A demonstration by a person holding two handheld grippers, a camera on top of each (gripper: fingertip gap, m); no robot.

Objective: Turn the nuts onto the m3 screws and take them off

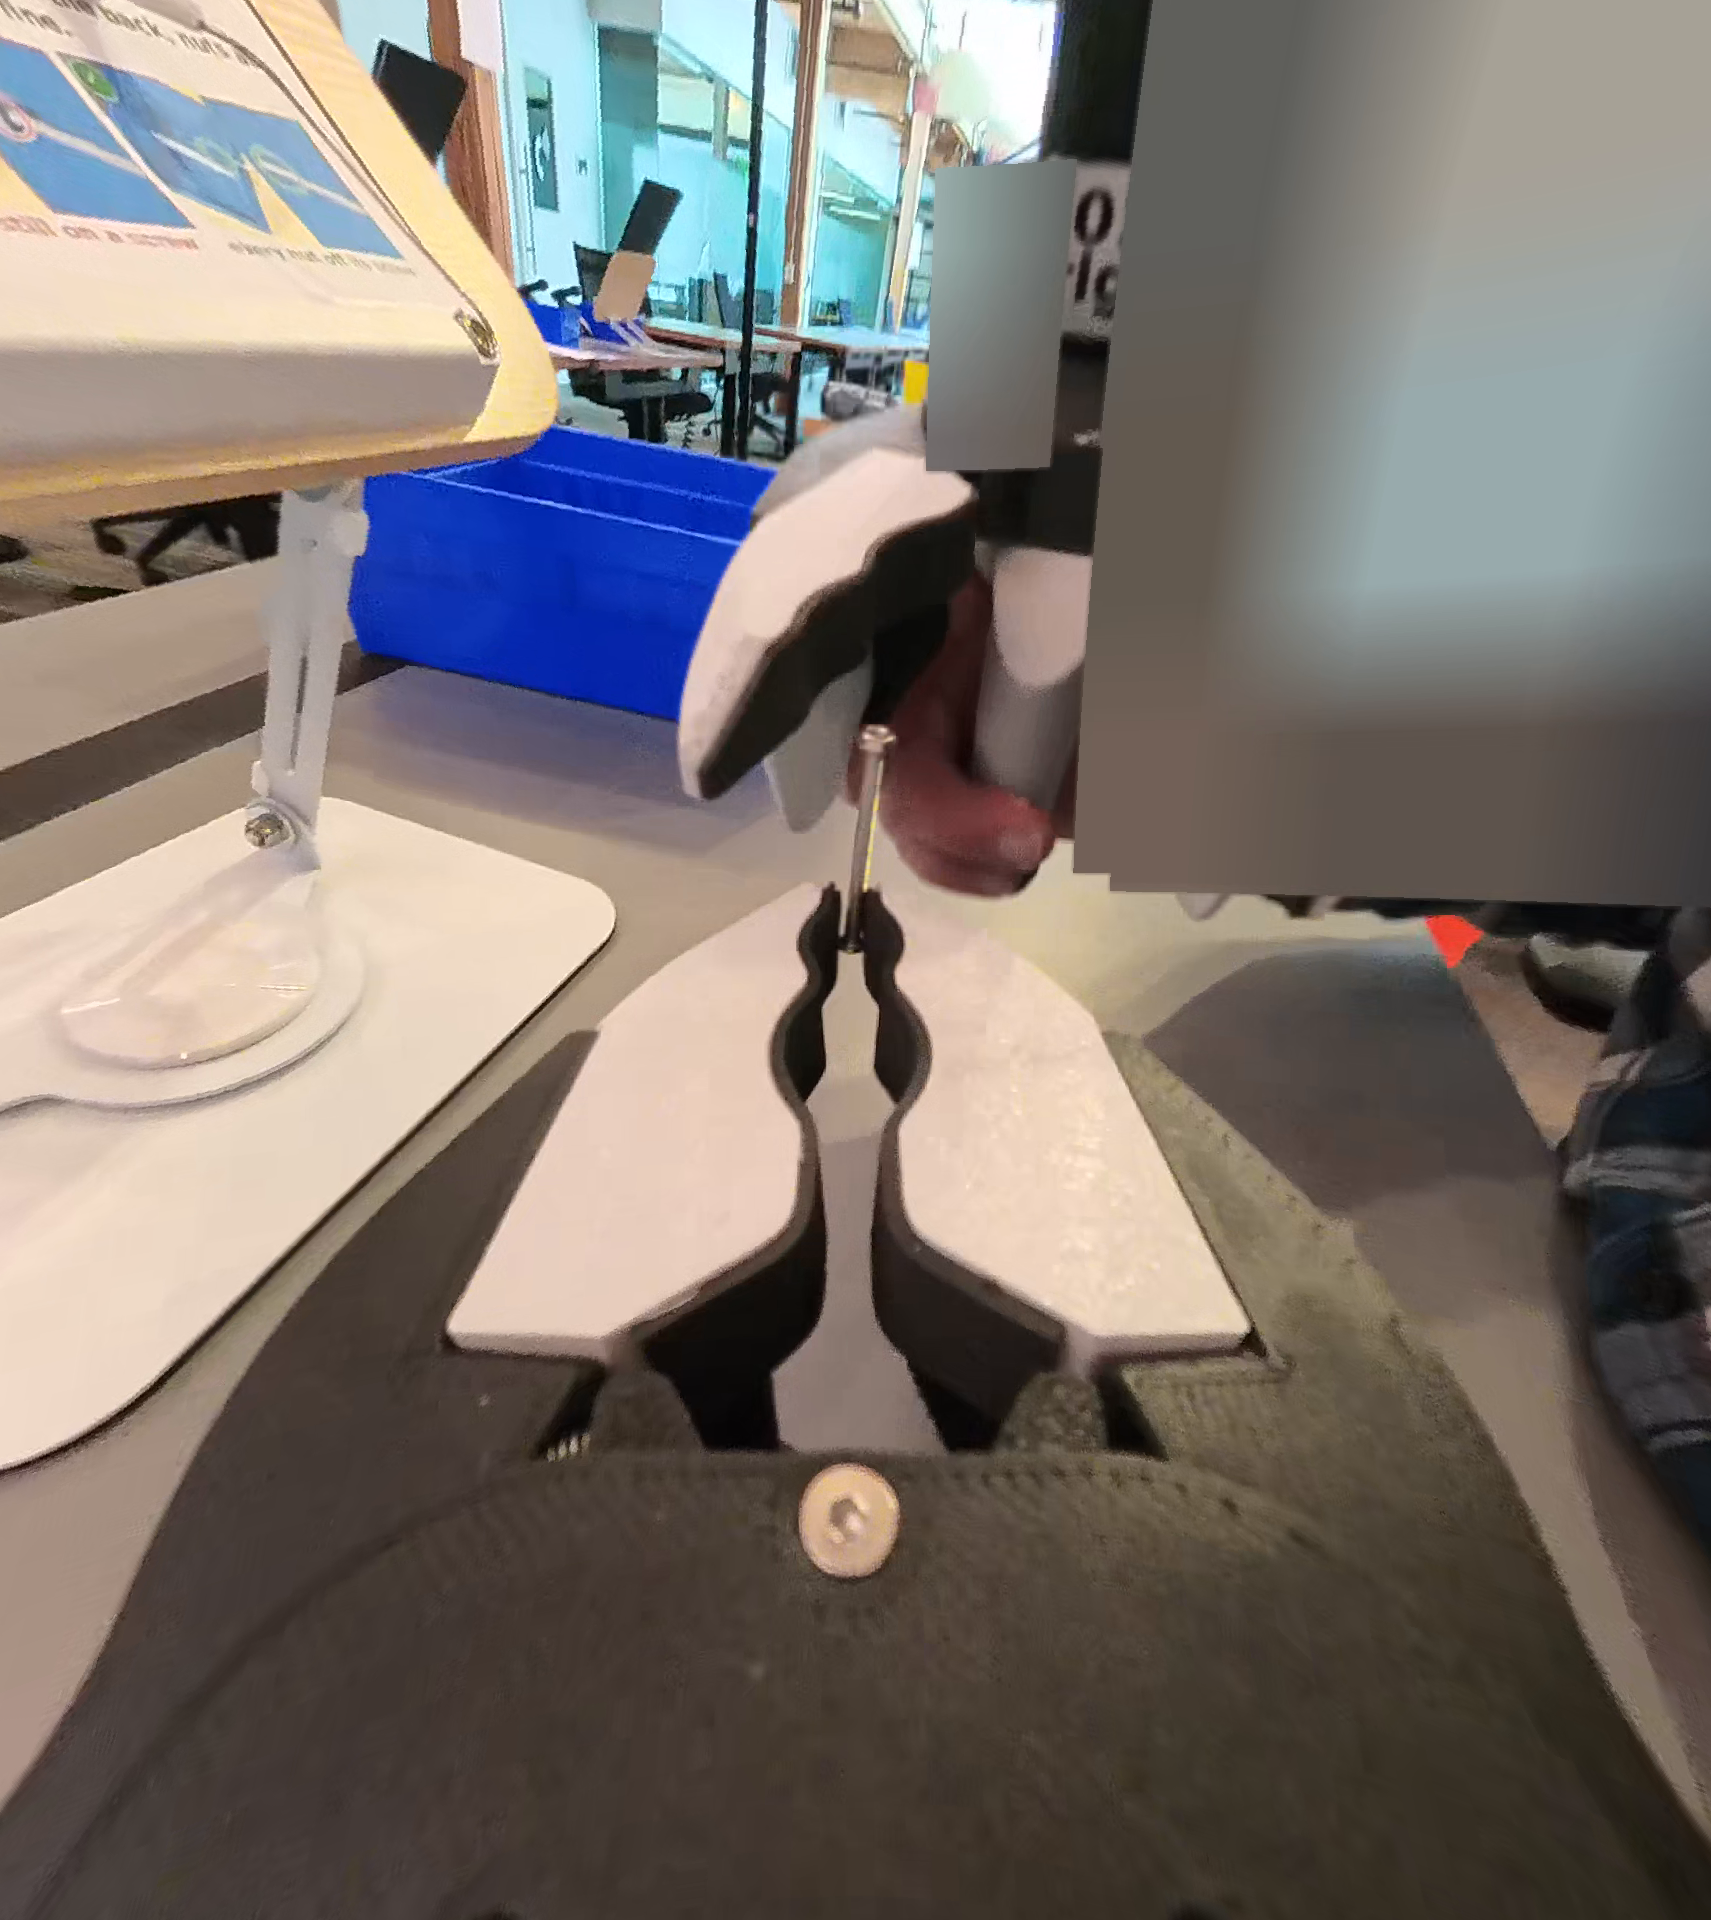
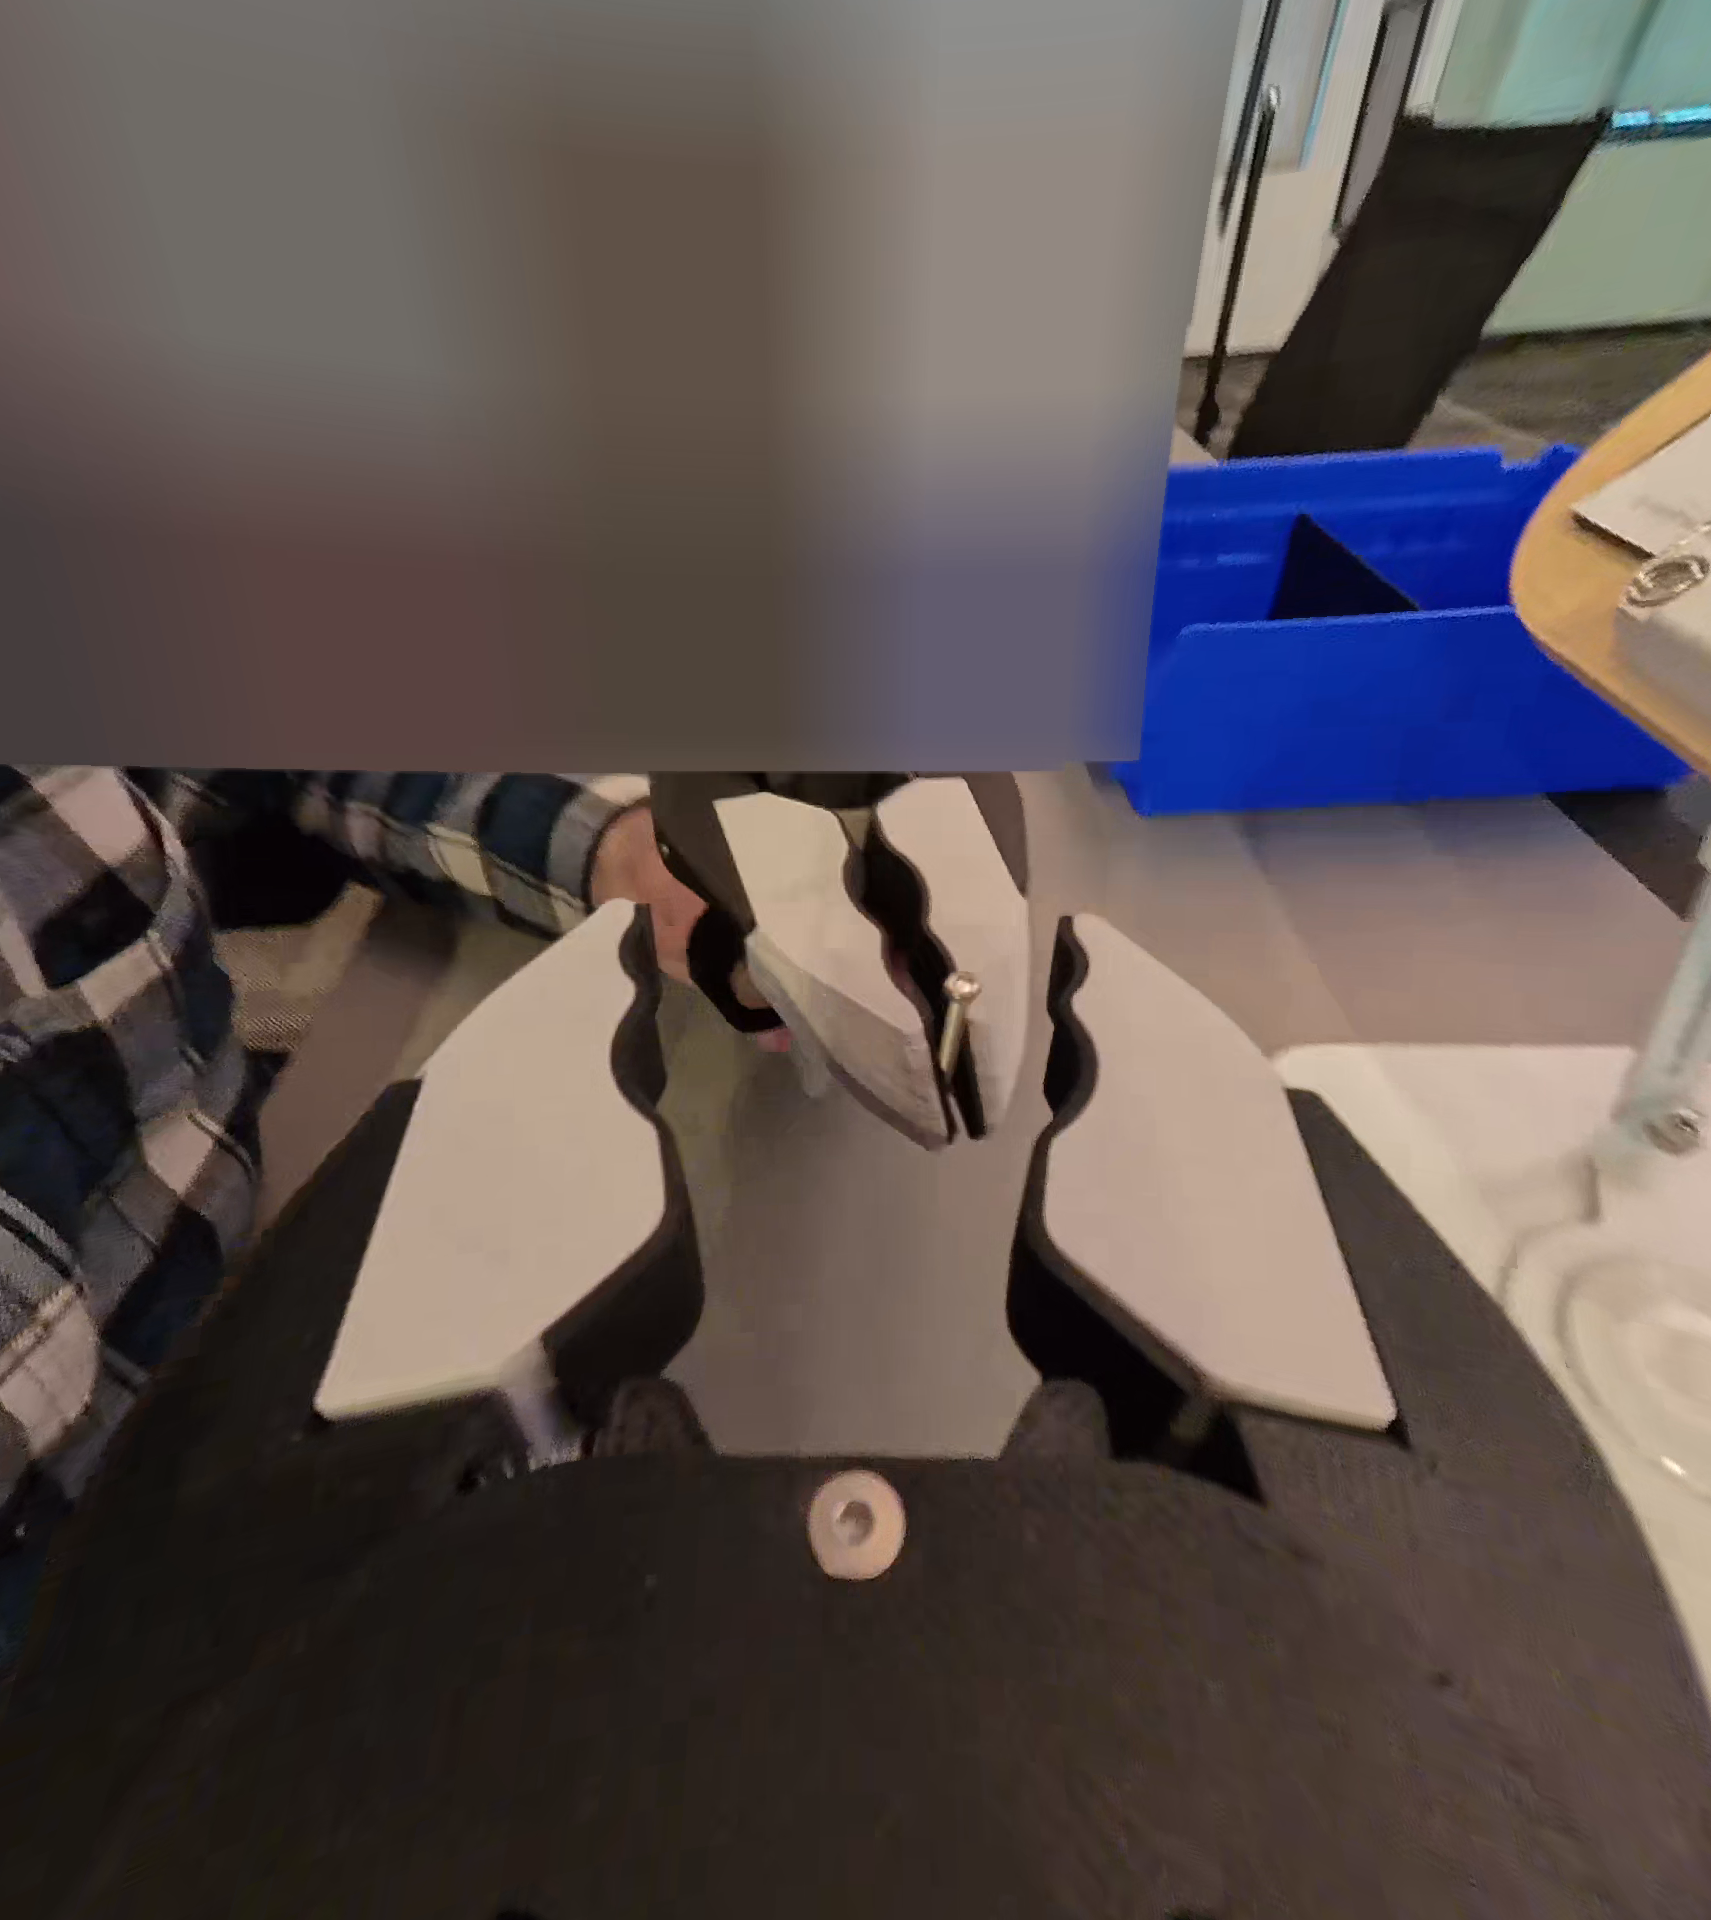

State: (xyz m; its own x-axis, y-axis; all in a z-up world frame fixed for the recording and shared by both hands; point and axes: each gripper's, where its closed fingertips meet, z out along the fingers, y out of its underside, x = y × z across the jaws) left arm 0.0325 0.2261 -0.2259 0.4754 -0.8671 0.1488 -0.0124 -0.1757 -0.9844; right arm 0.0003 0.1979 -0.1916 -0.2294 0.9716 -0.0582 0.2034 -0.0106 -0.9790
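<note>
My left gripper is shut on the lower end of a thin silver screw, which stands upright from the fingertips with its head on top. The right gripper's fingers hang just above and beside the screw head without touching it. In the right wrist view my right gripper is wide open and holds nothing. The left gripper reaches in between its fingers with the screw, which is nearer the right finger.
A blue bin stands at the back of the grey table and also shows in the right wrist view. A white stand carries a tilted board with printed sheets. A plaid sleeve is at the right. Left tips to right tips: about 4 cm.
</note>
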